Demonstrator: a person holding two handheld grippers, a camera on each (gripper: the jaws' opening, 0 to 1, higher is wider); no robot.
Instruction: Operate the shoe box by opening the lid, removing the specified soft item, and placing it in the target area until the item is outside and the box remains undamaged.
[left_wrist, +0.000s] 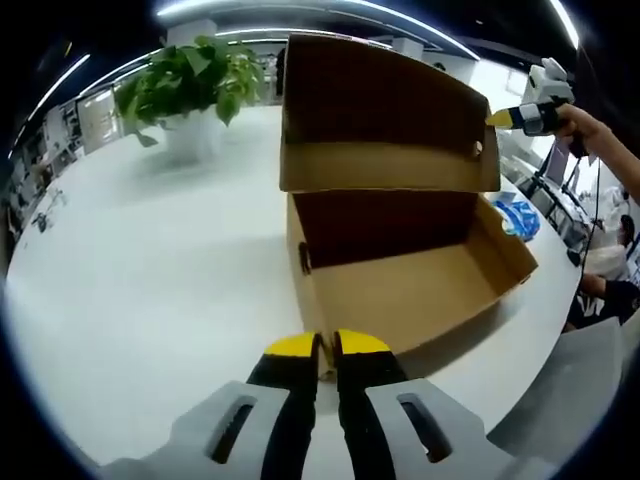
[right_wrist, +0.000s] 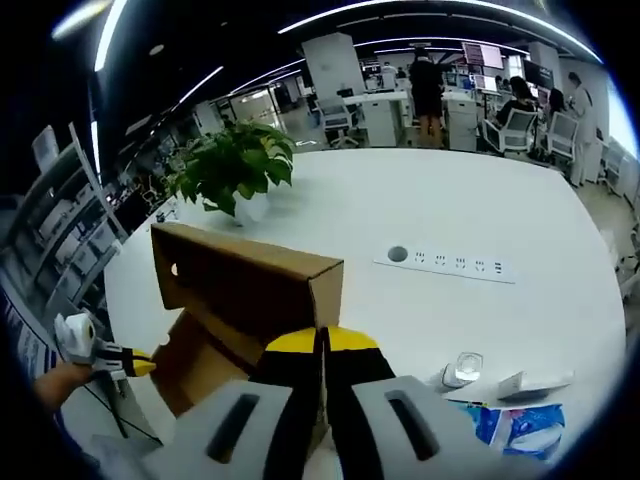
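Your left gripper (left_wrist: 326, 345) pinches the near wall of the shoe box (left_wrist: 400, 285) to steady it. Your right gripper (right_wrist: 322, 342), jaws together, props the lid (right_wrist: 245, 280) upright. The box looks empty; a blue packet (left_wrist: 518, 215) lies just beside it.

Potted plant (right_wrist: 234, 165) on white table (right_wrist: 470, 215); blue packet (right_wrist: 520, 425).

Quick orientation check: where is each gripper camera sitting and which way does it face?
Left gripper view: rides the left gripper, jaws together at the near wall of the open brown cardboard shoe box, facing its raised lid; the right gripper shows beyond.
Right gripper view: rides the right gripper, facing across the lid toward the white table; left gripper below.
Shared: box, potted plant.
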